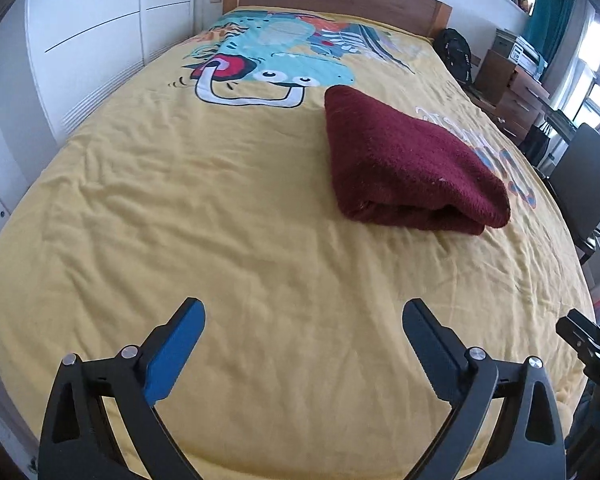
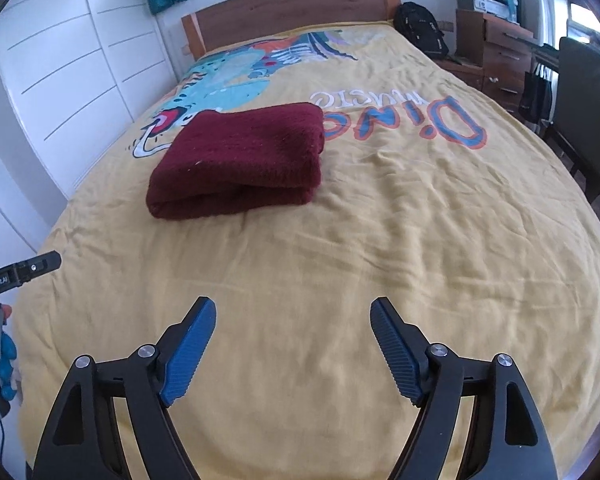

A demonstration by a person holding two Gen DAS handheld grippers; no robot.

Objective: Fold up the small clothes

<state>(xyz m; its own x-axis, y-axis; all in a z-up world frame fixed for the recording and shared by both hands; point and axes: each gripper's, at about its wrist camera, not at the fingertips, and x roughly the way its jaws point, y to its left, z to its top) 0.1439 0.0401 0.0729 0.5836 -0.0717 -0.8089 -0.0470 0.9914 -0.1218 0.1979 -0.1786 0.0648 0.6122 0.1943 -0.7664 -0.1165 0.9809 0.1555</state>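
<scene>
A dark red fuzzy garment (image 1: 404, 164) lies folded into a thick rectangle on the yellow bedspread (image 1: 228, 216). It also shows in the right wrist view (image 2: 244, 158), left of centre. My left gripper (image 1: 302, 312) is open and empty, held above the bedspread well short of the garment. My right gripper (image 2: 292, 312) is open and empty too, near the foot of the bed (image 2: 380, 240). Part of the right gripper (image 1: 588, 340) shows at the right edge of the left wrist view, and the left gripper (image 2: 24, 272) at the left edge of the right wrist view.
A wooden headboard (image 2: 292, 4) stands at the far end. White wardrobe doors (image 1: 92, 40) run along the left side. A black backpack (image 2: 420, 32), wooden drawers (image 2: 496, 52) and a dark chair (image 2: 588, 112) stand to the right of the bed.
</scene>
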